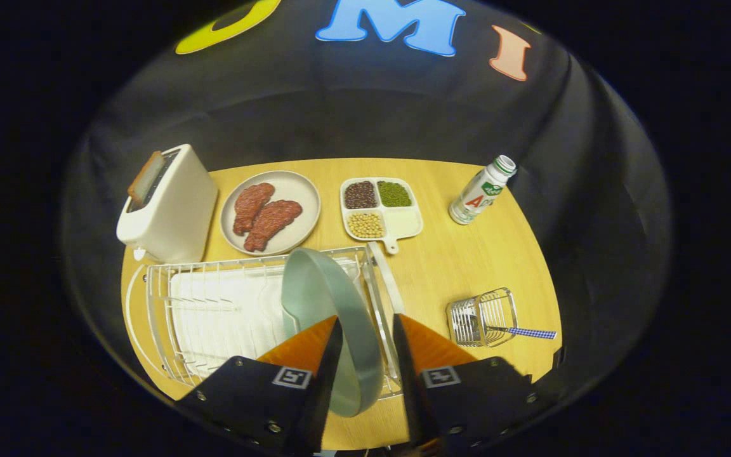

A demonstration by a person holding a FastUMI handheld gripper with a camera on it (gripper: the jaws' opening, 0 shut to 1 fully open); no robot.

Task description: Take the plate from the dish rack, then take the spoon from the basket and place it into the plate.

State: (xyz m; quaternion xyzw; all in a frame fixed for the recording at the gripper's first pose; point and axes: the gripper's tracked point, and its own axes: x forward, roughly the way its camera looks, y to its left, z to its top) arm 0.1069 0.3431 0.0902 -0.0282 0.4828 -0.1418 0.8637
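Your gripper (367,330) straddles the pale green round plate's (327,298) rim, fingers spread; squeeze squarely, then lift clear of the white wire dish rack (213,311).

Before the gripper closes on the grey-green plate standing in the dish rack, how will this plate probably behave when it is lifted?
The plate stands on edge in the dish rack, its rim between the open gripper fingers. It looks rigid, so it should not bend. Its surface looks smooth, so it may slip. Held by the rim alone, it could swing or tilt.
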